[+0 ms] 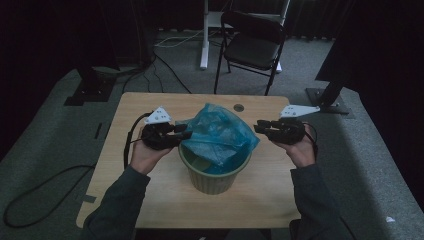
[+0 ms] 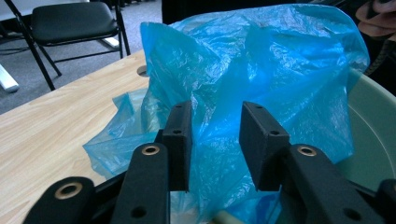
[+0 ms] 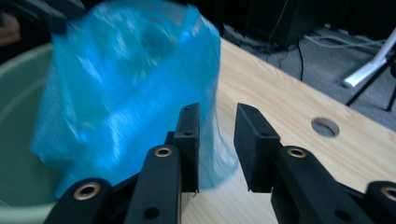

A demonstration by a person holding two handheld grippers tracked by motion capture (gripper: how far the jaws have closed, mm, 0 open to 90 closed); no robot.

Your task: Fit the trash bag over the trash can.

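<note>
Two grippers are hanging on either side of a thin, crinkly blue plastic bag (image 1: 220,132). The bag is sitting in a round, pale green plastic bucket (image 1: 215,177) near the middle of the light wooden worktop (image 1: 150,197). Its top is puffing up above the bucket rim, and part of it is spilling over the left side onto the wood.

The left gripper (image 1: 186,133) is sitting at the bag's left edge, and its fingers (image 2: 180,140) are standing partly apart with bag film lying loose between them, not pinched. The right gripper (image 1: 258,127) is waiting just to the right of the bag, and its fingers (image 3: 189,144) are also partly apart with nothing held.

I think the bag is very light, soft and slippery. It is going to crumple and slide, and a hard pull could tear it. The best spot to pinch looks like the loose top edge on each side.

The bag is standing tall, with its long way running up and down.
</note>
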